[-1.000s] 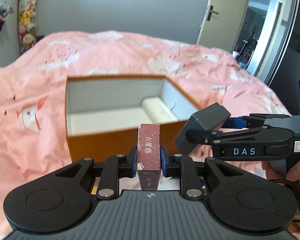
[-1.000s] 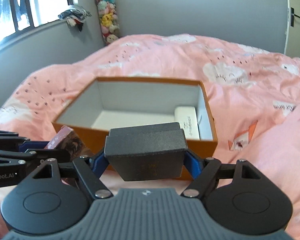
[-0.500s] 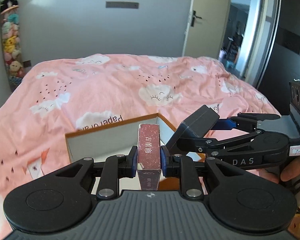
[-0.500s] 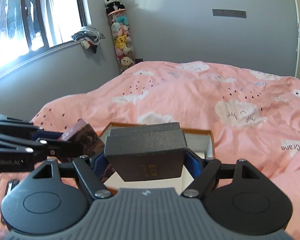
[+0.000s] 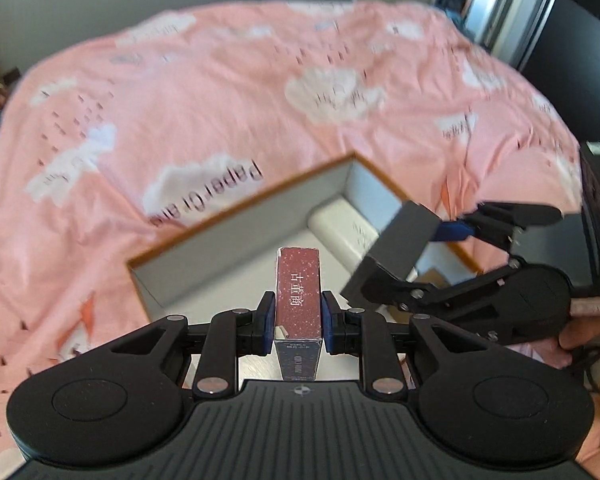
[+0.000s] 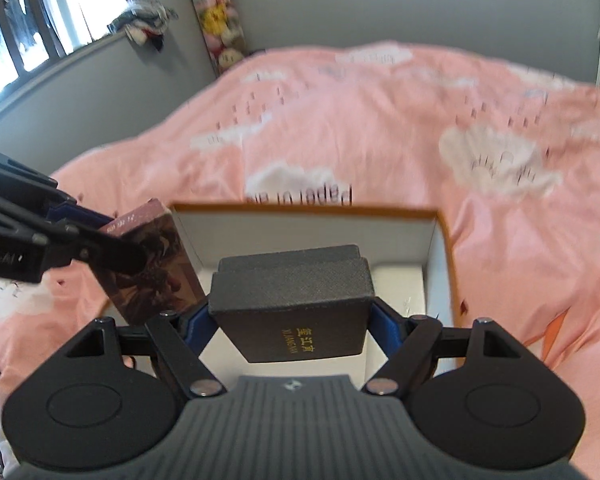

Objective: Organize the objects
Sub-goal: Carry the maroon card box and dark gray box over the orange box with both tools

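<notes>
An open orange box point(image 5: 240, 204) point(image 6: 446, 248) with a white inside lies on the pink bedspread. A white oblong object point(image 5: 340, 228) point(image 6: 400, 280) rests along its right wall. My left gripper point(image 5: 298, 314) is shut on a slim red carton point(image 5: 299, 292) point(image 6: 156, 264), held upright over the box's near left part. My right gripper point(image 6: 290, 312) is shut on a dark grey textured box point(image 6: 296, 300) point(image 5: 400, 248), tilted above the box's near right part. Both held things hang above the box floor and are apart from each other.
The pink cloud-print bedspread point(image 5: 220, 100) surrounds the box. A grey wall, a window sill with clothes point(image 6: 144, 26) and a column of plush toys point(image 6: 216, 20) stand behind. A hand point(image 5: 588, 320) grips the right tool.
Both grippers moved forward and tipped down, from in front of the box's near wall to over its open inside. Each keeps its grip.
</notes>
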Action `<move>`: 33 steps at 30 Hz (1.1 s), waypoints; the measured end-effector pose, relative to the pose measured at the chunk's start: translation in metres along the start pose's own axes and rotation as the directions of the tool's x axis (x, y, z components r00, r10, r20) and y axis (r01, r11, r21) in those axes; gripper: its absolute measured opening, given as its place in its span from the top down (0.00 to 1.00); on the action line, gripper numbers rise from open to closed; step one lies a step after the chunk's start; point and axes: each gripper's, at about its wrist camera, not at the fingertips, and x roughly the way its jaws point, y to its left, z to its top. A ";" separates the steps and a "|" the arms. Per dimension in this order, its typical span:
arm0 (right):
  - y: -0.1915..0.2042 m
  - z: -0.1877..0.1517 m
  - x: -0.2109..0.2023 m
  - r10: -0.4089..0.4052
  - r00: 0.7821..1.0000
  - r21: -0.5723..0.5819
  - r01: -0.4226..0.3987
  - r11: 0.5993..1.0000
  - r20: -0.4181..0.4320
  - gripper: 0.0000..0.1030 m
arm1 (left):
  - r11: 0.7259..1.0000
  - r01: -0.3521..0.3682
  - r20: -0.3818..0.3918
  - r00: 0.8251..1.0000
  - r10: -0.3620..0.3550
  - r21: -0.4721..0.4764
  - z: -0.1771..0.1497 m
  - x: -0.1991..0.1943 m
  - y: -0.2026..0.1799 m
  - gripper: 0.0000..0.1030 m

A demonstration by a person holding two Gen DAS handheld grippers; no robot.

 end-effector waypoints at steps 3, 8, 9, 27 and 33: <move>-0.007 -0.001 0.023 0.000 0.997 0.017 0.001 1.000 -0.071 0.23 | 1.000 0.029 -0.050 0.998 -0.028 0.012 -0.005 0.023 0.004 0.75; -0.018 0.000 0.057 0.015 0.981 0.076 0.000 0.997 -0.193 0.23 | 0.995 0.094 -0.123 0.988 -0.096 -0.024 -0.006 0.052 0.014 0.75; -0.019 0.001 0.062 0.013 0.977 0.081 0.005 0.997 -0.213 0.23 | 0.994 0.106 -0.132 0.985 -0.109 -0.030 -0.005 0.058 0.015 0.75; -0.040 0.019 0.126 0.020 0.929 0.152 0.039 0.988 -0.370 0.23 | 0.984 0.095 -0.169 0.983 -0.068 0.154 0.017 0.114 0.027 0.68; -0.047 0.026 0.136 0.026 0.935 0.186 0.043 0.982 -0.354 0.22 | 0.978 0.006 -0.154 0.988 0.026 0.207 0.020 0.128 0.028 0.62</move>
